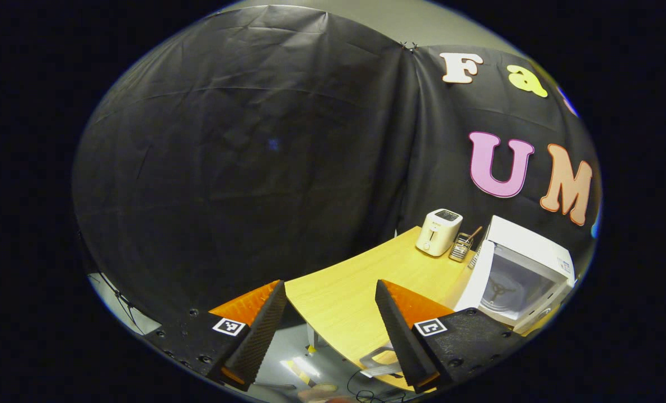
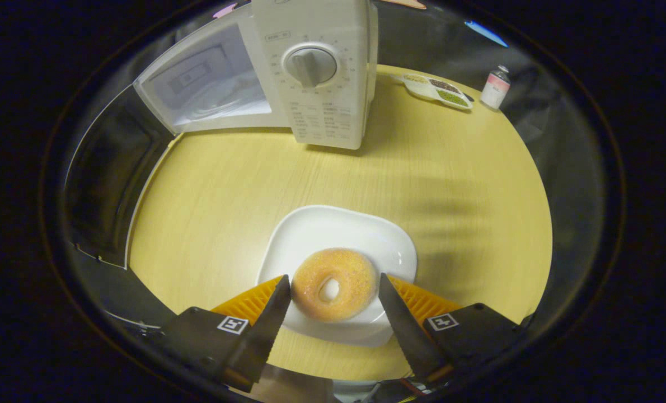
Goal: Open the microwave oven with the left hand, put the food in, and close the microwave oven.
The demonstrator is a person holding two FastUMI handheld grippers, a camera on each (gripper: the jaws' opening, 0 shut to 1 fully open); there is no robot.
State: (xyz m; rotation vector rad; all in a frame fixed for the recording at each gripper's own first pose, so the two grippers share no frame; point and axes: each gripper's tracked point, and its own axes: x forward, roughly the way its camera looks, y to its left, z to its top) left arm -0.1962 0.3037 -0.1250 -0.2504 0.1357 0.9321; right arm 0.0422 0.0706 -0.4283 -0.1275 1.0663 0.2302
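The doughnut point(image 2: 334, 284), a sugar-dusted ring with a grainy golden crust and a pale hole, lies on the near part of a glossy white plate point(image 2: 333, 232) that is square with rounded corners. The plate sits on the bench point(image 2: 450, 184), a rounded top of pale yellow wood-grain laminate. The right claw point(image 2: 334, 296) is spread, one finger just beside each flank of the doughnut; whether either finger touches the crust cannot be told.

Beyond the plate stands the microwave oven point(image 2: 322, 73), a boxy white appliance with a smooth plastic control panel, a round ribbed dial point(image 2: 310, 65) and rows of small print below it. Its door point(image 2: 106, 184) hangs open to the left in the right gripper view, a dark glazed panel in a pale frame, and the pale cavity shows behind it. Far off on the bench lie a shallow white divided dish point(image 2: 436, 89) of grainy green and brown fillings and a small bottle point(image 2: 495, 87) with a pale cap.

In the left gripper view the left claw point(image 1: 330, 302) is spread and holds nothing, well away from the oven, its fingers wedge-shaped with ridged inner faces. There the open oven shows its turntable hub, with a rounded white toaster point(image 1: 439, 232) and a small wire rack point(image 1: 460, 247) beside it.
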